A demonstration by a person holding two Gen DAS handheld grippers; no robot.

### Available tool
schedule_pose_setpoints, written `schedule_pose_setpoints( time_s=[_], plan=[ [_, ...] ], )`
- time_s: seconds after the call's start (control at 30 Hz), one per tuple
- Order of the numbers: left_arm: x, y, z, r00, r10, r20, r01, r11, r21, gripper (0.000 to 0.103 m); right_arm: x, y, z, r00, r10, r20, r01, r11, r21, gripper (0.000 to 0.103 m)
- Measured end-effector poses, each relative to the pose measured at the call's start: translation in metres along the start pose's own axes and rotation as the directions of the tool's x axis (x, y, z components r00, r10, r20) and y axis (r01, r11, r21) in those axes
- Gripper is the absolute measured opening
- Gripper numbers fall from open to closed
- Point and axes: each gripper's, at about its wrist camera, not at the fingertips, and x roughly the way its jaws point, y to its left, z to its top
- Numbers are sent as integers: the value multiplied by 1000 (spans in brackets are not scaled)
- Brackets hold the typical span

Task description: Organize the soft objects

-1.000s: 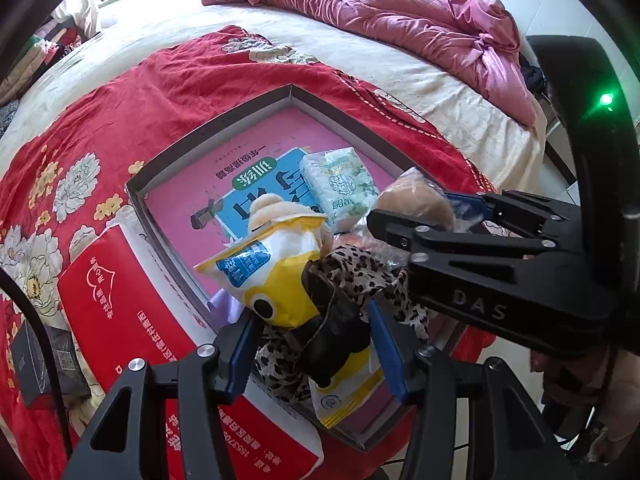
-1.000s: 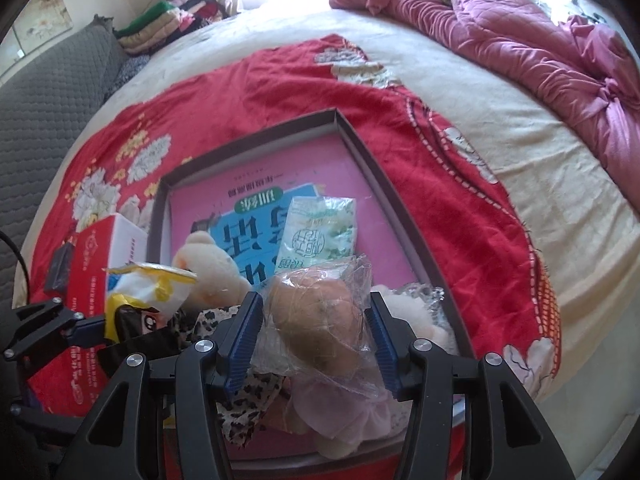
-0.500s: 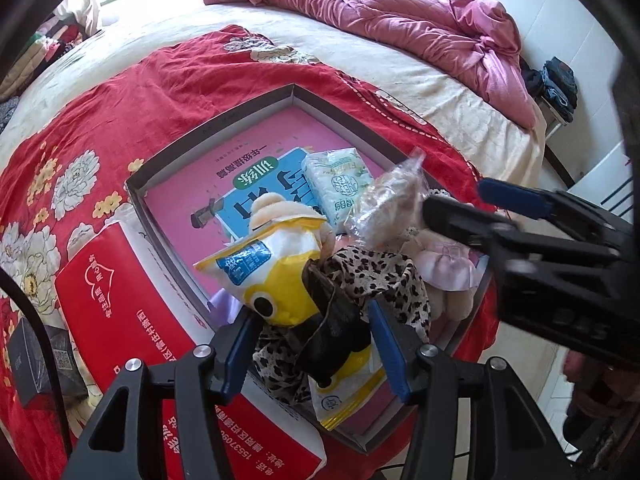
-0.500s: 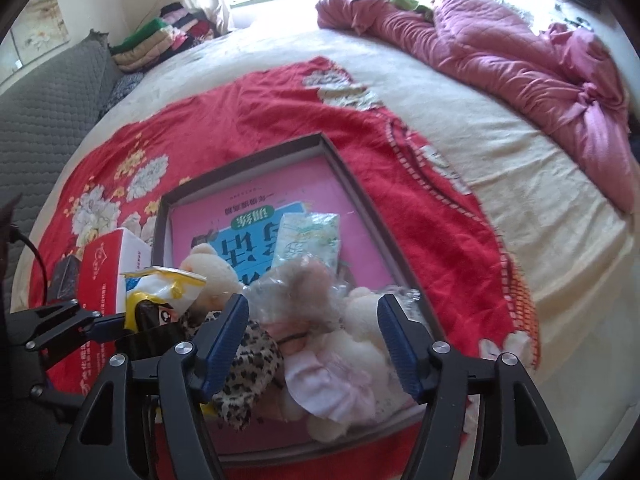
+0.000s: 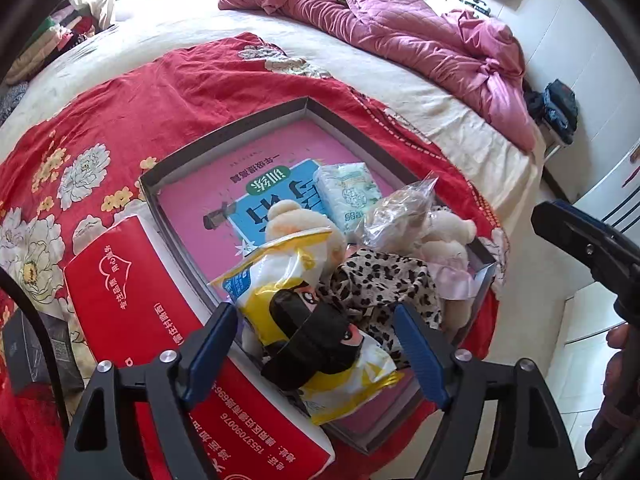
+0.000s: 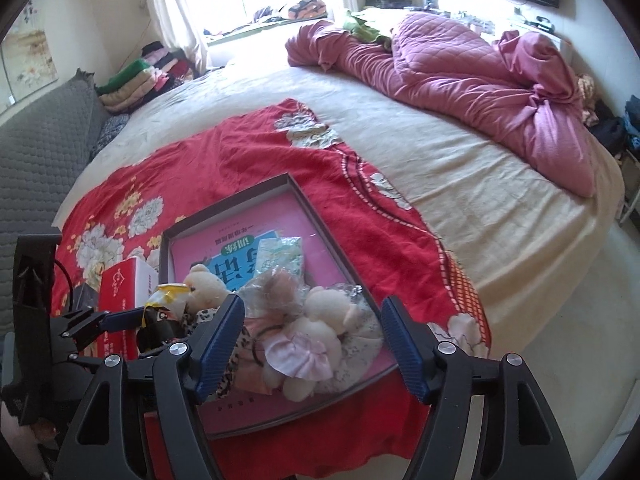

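Note:
A shallow grey box [image 5: 224, 136] with a pink book in it lies on the red flowered cloth. In its near end sit a yellow snack bag [image 5: 296, 304], a leopard-print cloth [image 5: 380, 280], plush bears [image 5: 448, 236], a clear bag with bread [image 5: 400, 208] and a tissue pack [image 5: 348, 192]. My left gripper [image 5: 316, 344] is open around the yellow bag's near end. My right gripper [image 6: 312, 340] is open and empty, pulled back above the plush bear [image 6: 320, 320] and the bread bag [image 6: 276, 288].
A red carton [image 5: 160, 320] lies left of the box, with a small dark box [image 5: 32, 352] beyond it. A pink quilt [image 6: 460, 72] is heaped at the far side of the bed. The bed edge and floor [image 6: 560, 320] are on the right.
My right gripper opened, let go of the bread bag onto the plush toys, and drew back and up. The left gripper opened slightly wider around the yellow bag.

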Motion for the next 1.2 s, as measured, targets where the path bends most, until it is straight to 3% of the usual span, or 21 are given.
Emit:
schedule_pose_setpoints(
  time_s=[0.07, 0.2, 0.43, 0.73, 1.03, 1.2],
  plan=[
    [-5, 0, 1, 1000, 7, 17, -7, 1000, -1, 88, -2, -1, 0, 1000, 2, 3, -2, 1000, 7, 73],
    [-20, 0, 4, 998, -4, 60, 4, 1000, -6, 88, -10, -1, 0, 1000, -2, 17, 1, 1000, 8, 73],
    [-58, -4, -2, 989, 54, 140, -57, 998, 20, 92, -35, 5, -7, 998, 0, 55, 0, 1000, 3, 74],
    [-99, -13, -37, 976, 127, 174, -137, 989, 47, 92, -78, 20, -48, 993, 5, 115, -6, 1000, 2, 78],
    [-135, -15, -72, 970, 115, 214, -126, 991, 40, 92, -105, 45, -95, 993, 45, 110, -46, 999, 13, 78],
    [-143, -14, -93, 971, 123, 206, -135, 990, 42, 92, -118, 63, -118, 992, 16, 124, -18, 1000, 16, 78]
  ],
)
